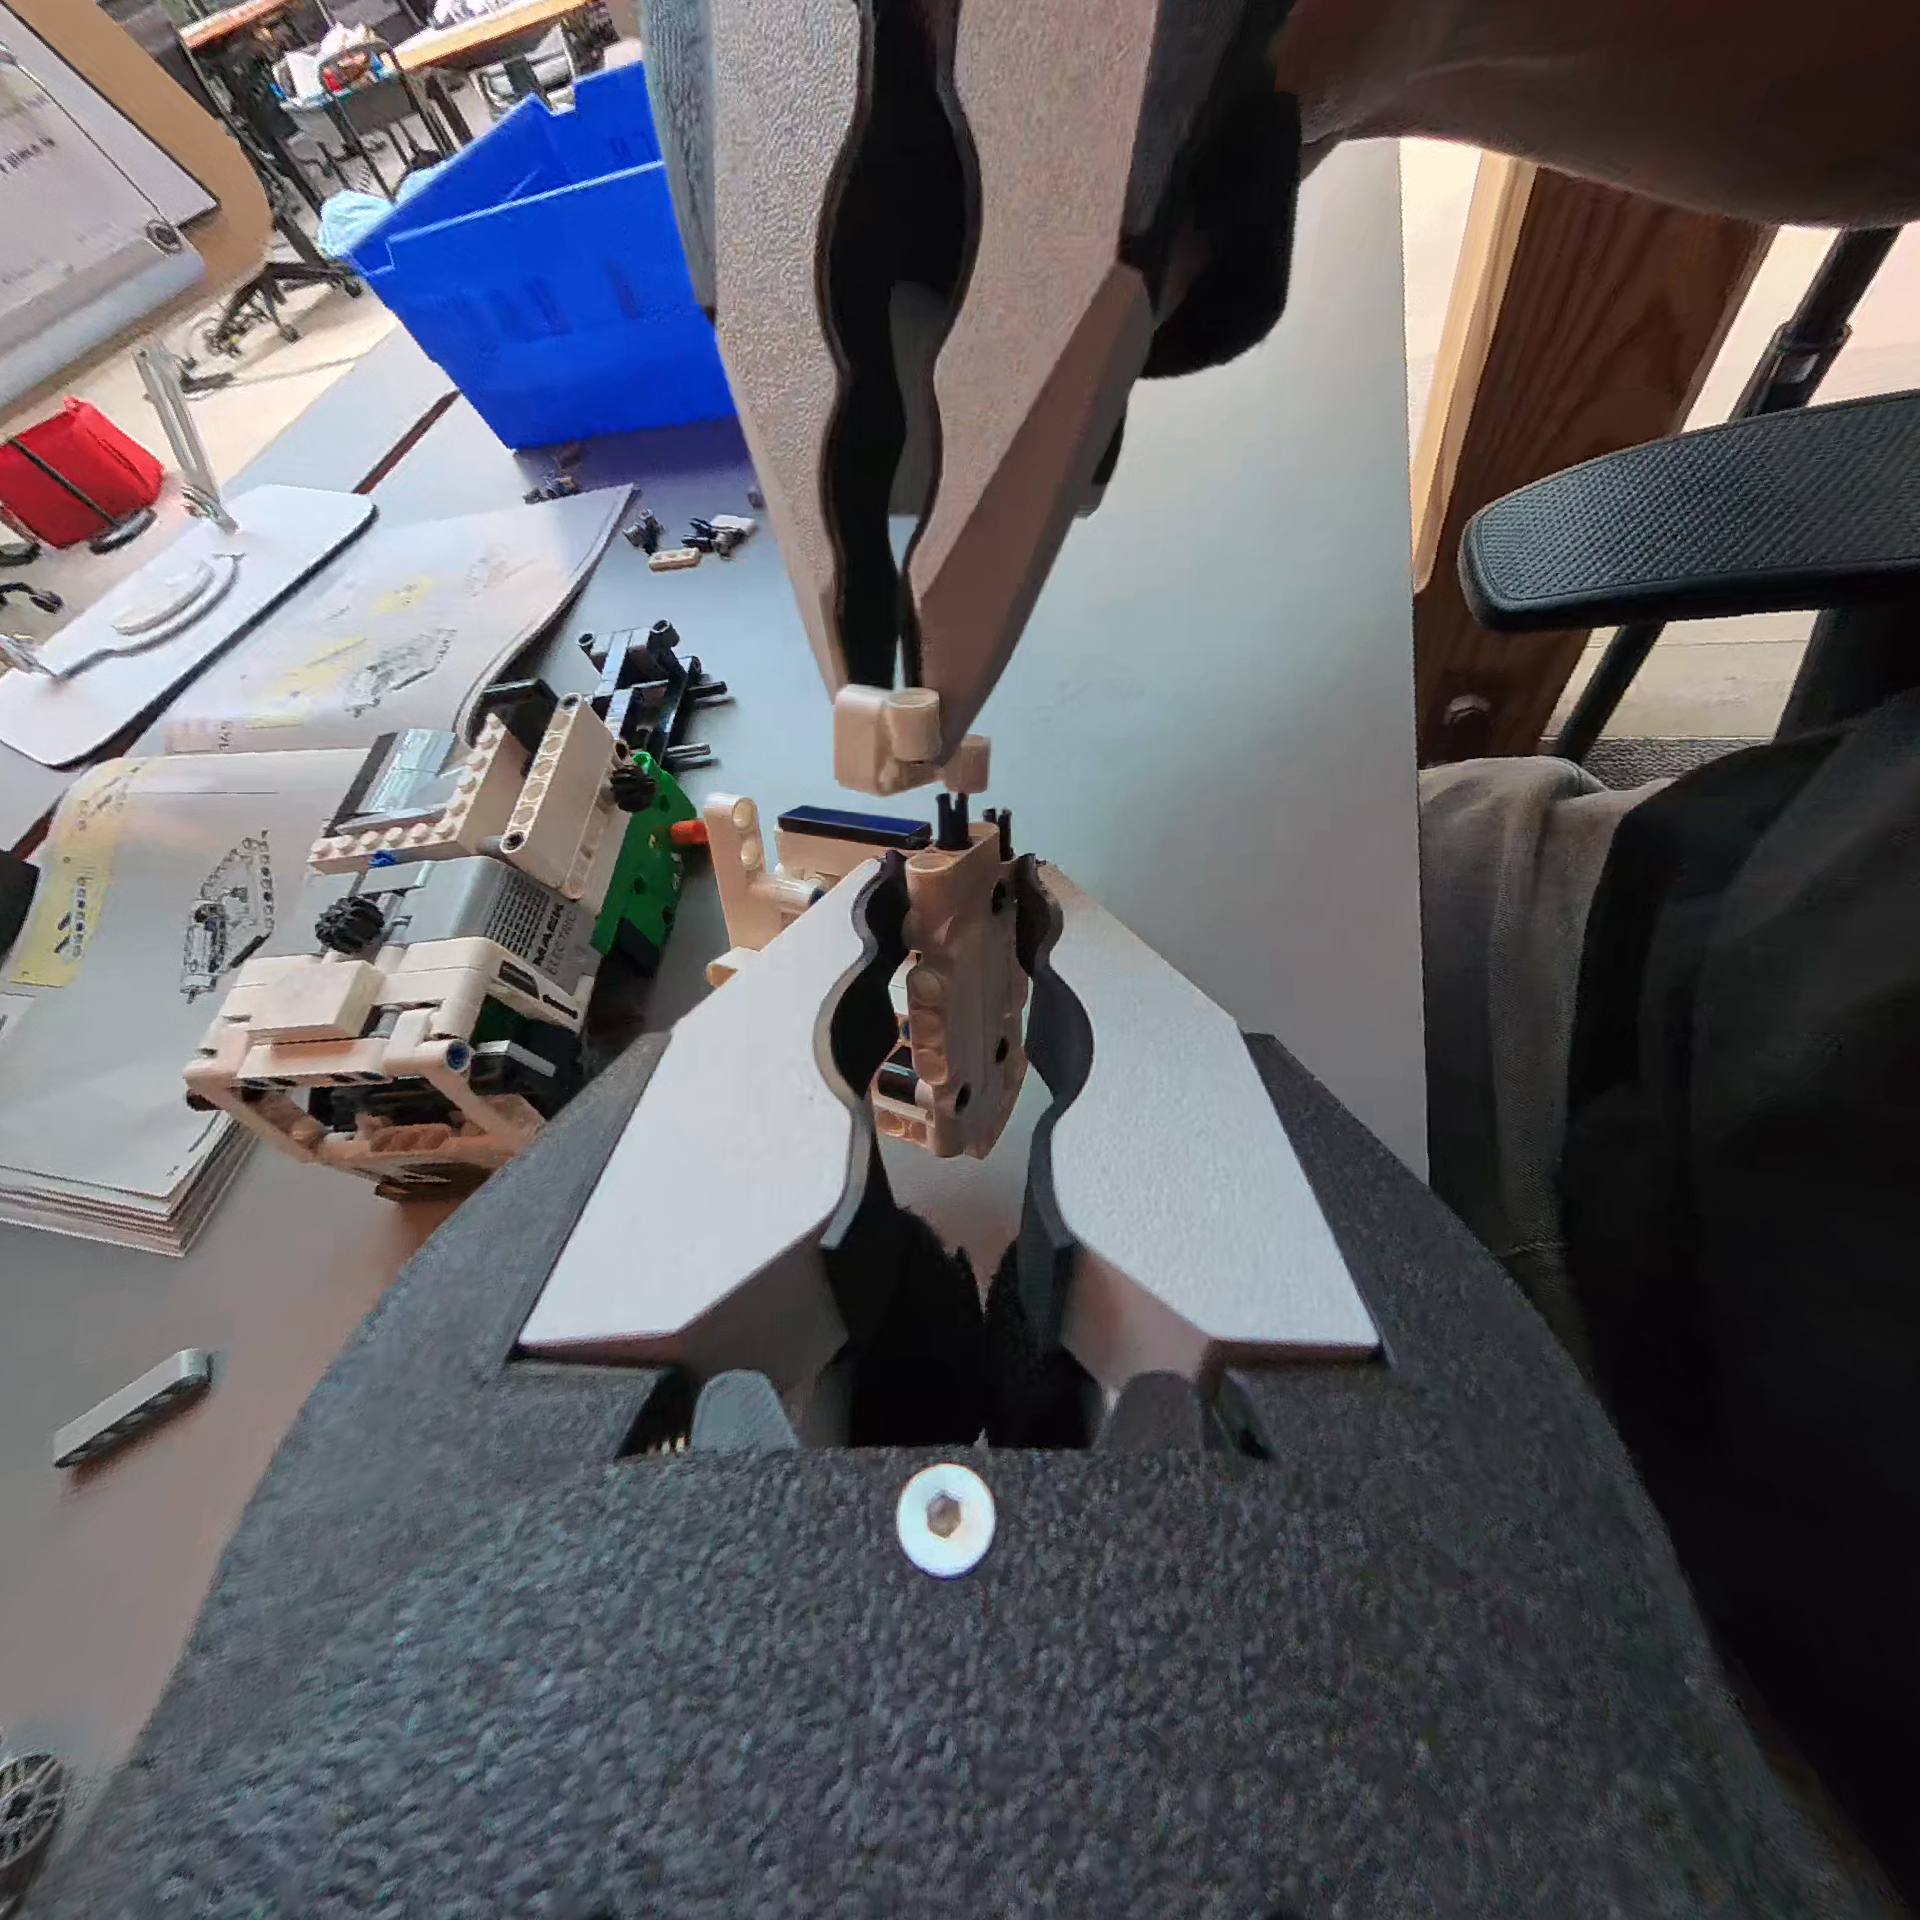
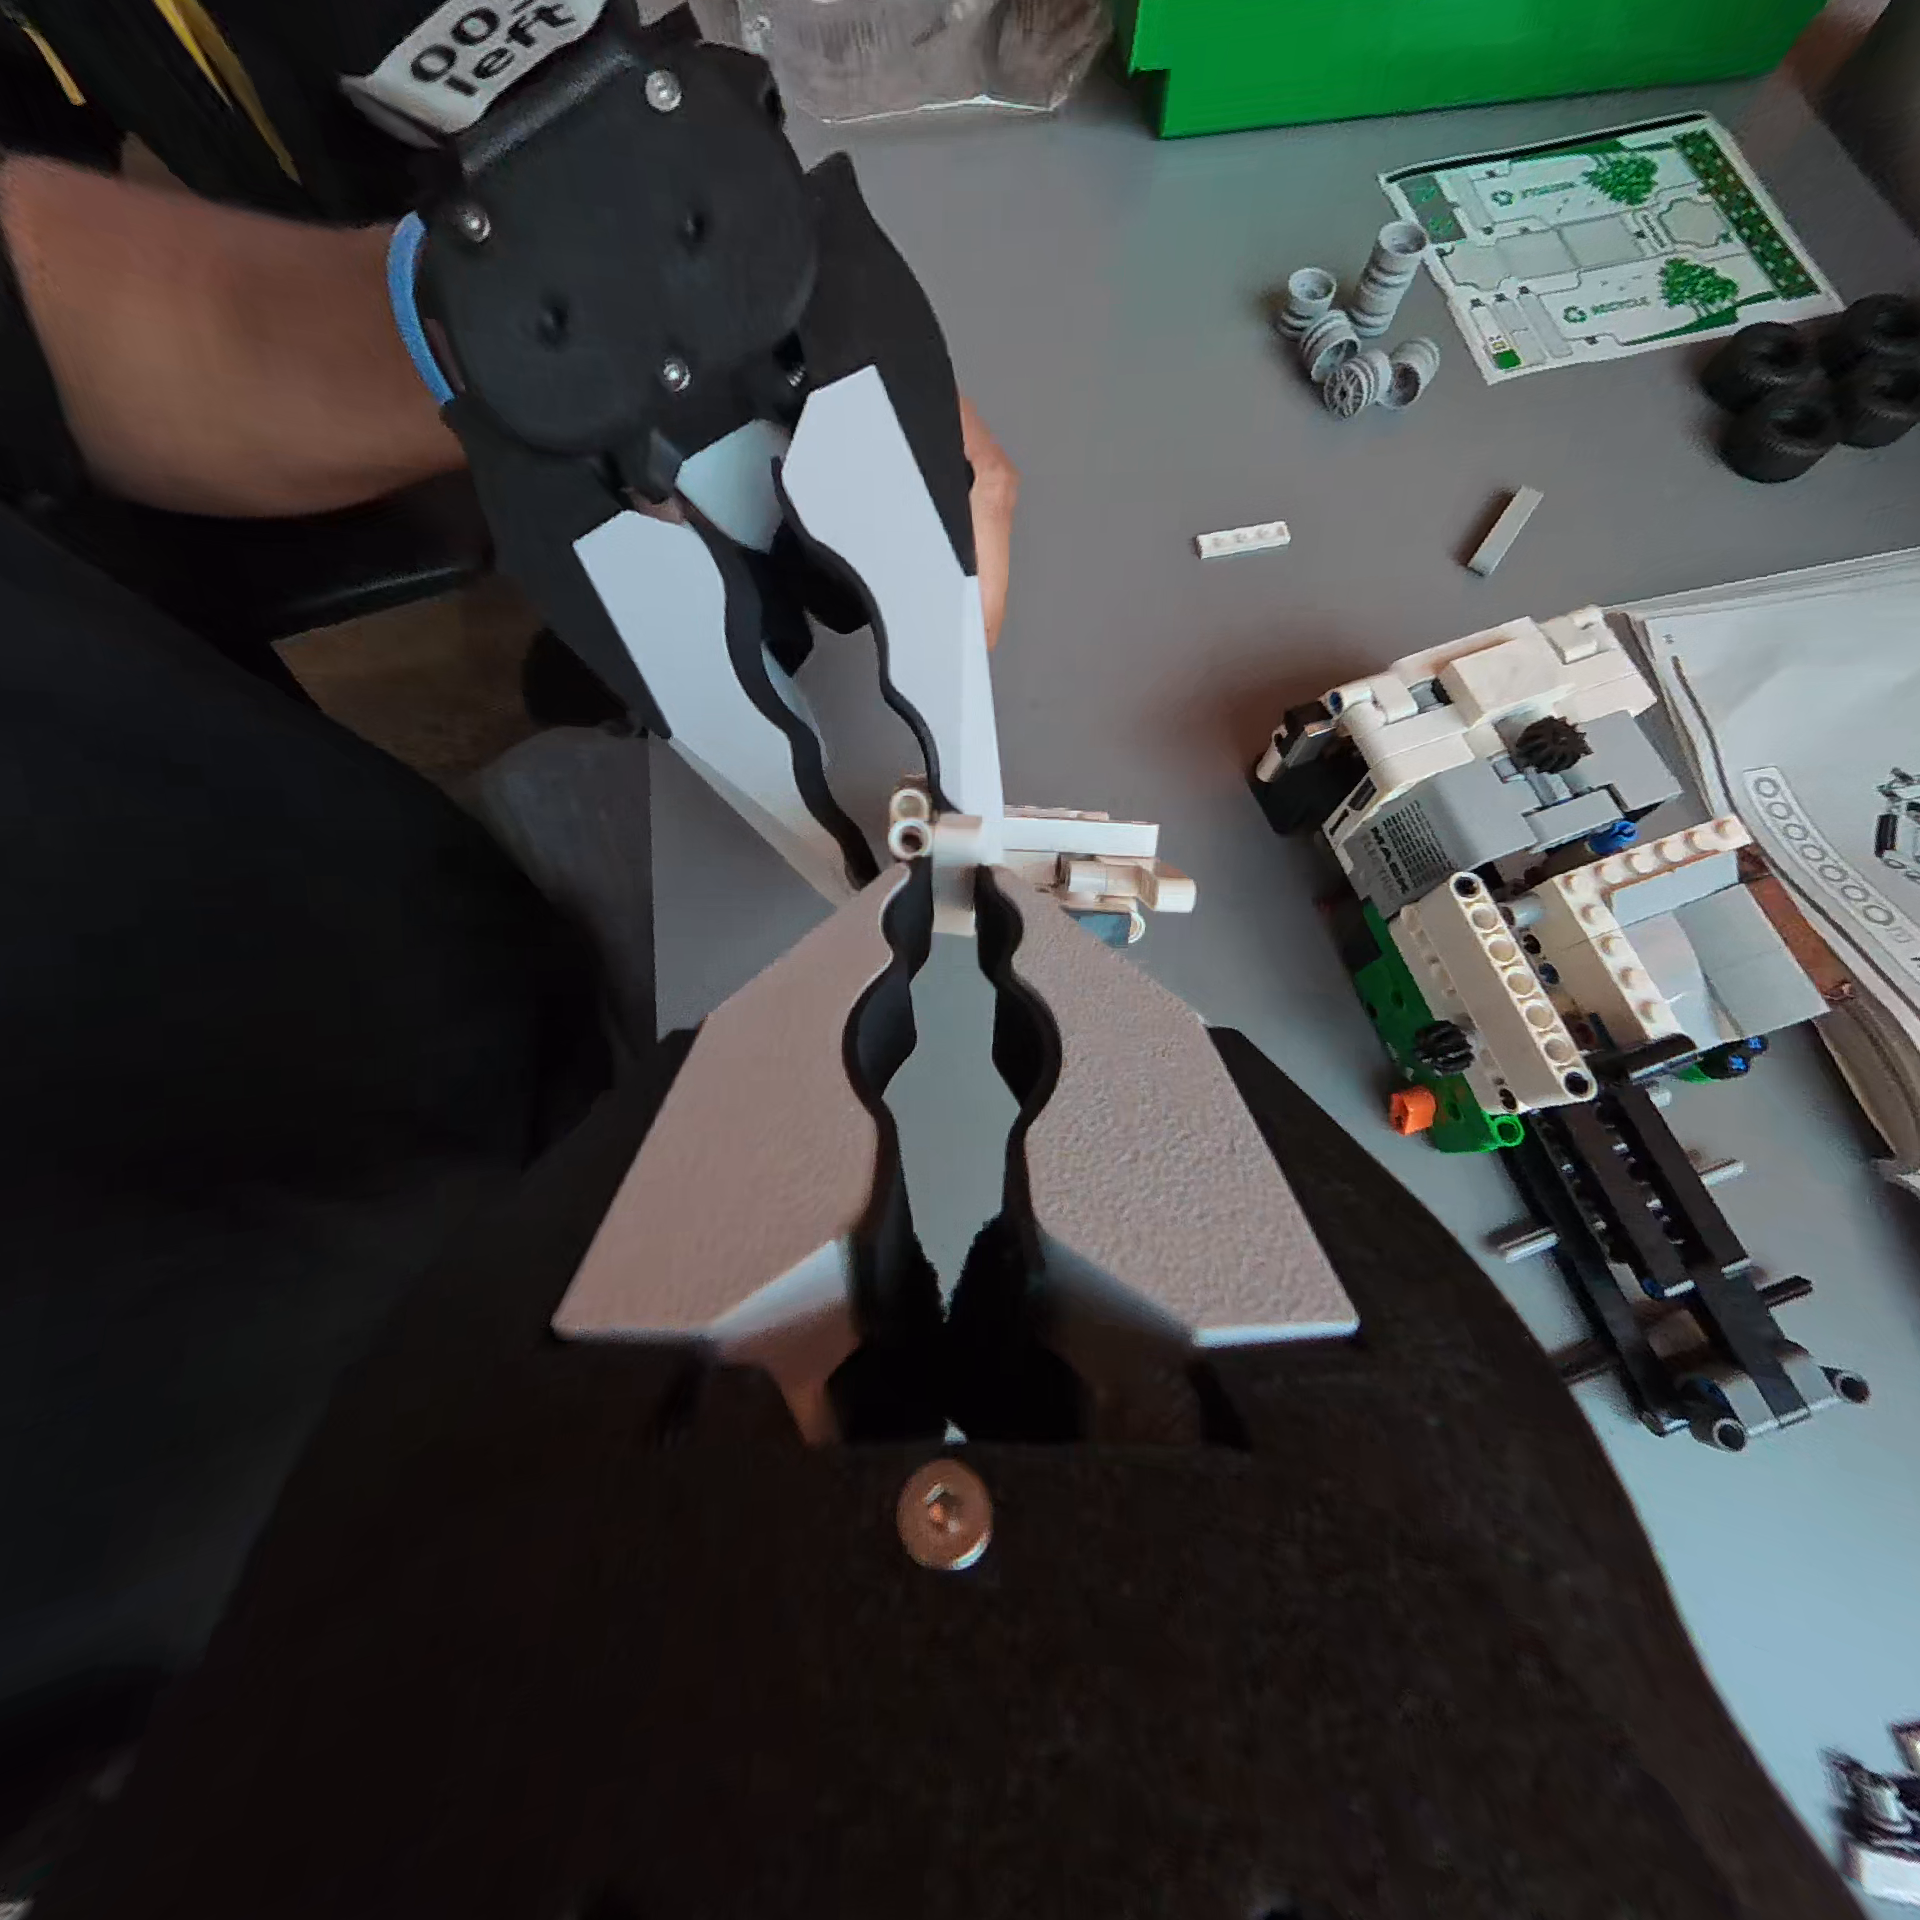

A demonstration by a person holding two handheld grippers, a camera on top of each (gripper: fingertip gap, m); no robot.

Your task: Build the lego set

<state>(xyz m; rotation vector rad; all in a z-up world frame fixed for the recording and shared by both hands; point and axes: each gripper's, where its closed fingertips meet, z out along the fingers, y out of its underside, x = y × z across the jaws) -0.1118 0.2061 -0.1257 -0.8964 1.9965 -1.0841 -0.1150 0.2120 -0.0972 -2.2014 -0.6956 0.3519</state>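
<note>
My left gripper (image 1: 956, 883) is shut on a white sub-assembly (image 1: 961, 997) with black pins (image 1: 956, 816) sticking up from its top end. My right gripper (image 1: 902, 691) comes down from above, shut on a small white connector piece (image 1: 891, 732) held just above those pins, with a small gap. In the right wrist view my right gripper (image 2: 948, 883) grips the connector (image 2: 951, 847), and the left gripper (image 2: 925, 847) meets it from the upper left with the sub-assembly (image 2: 1091, 842). The partly built white, grey and green truck (image 1: 447, 935) (image 2: 1538, 914) lies on the grey table.
Instruction booklets (image 1: 125, 935) lie under and beside the truck. A blue bin (image 1: 551, 260) stands at the back. Grey wheel hubs (image 2: 1351, 322), black tyres (image 2: 1818, 384), a sticker sheet (image 2: 1600, 239), a green box (image 2: 1455, 52) and loose small pieces (image 2: 1242, 540) lie around. A chair armrest (image 1: 1704, 509) is at the right. Left and right tips are no more than a few centimetres apart.
</note>
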